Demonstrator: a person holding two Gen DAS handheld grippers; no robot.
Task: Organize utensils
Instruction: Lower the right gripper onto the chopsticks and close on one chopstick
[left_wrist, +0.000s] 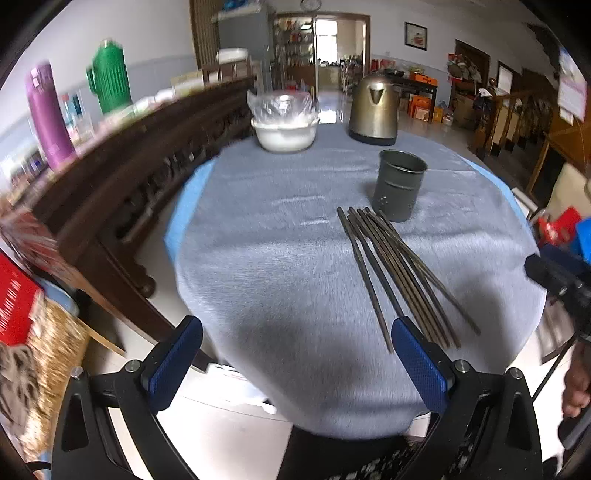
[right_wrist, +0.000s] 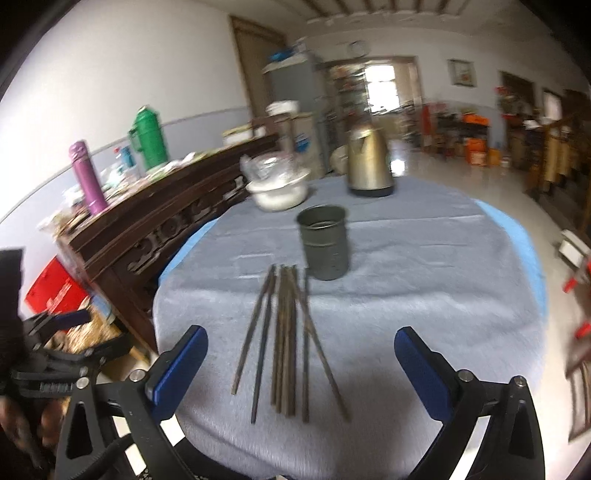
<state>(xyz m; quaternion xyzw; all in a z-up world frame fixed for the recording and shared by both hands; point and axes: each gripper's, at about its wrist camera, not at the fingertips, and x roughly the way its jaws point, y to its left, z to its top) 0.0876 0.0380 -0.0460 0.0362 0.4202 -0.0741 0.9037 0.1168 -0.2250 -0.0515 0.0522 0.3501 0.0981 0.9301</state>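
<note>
Chopsticks (right_wrist: 291, 343) lie in a loose fan at centre of the right view, flat on the cloth (right_wrist: 406, 314), far tips just beside the base of the cup (right_wrist: 325, 242). Thin, dark, square-ish sticks; several overlap, count unclear.

Cup: dull grey metal cylinder, upright, small holes low on the wall, ribbed band mid-height. Behind it, upper centre, a brass-toned kettle (right_wrist: 369, 166) and a white bowl (right_wrist: 277, 192) with clear plastic bunched over it.

Room: cloth is grey, nubbly, over a round table; blue underlayer shows at the left and right rims. Bare cloth left of the sticks and right of the cup. Carved dark sideboard (right_wrist: 147, 236) close to the table's left edge.

My right claw (right_wrist: 301, 343): spread wide, blue textured pads, nothing between them but cloth and stick ends below. My left claw (left_wrist: 295, 334): also spread, empty; its right pad (left_wrist: 421, 365) overlaps the near stick ends in frame, contact not clear.

Left view only: sticks (left_wrist: 399, 277) run diagonally to lower right, my right claw's body at the right edge. Right view only: my left claw at lower left, hand (right_wrist: 22, 424) on it, blurred.
</note>
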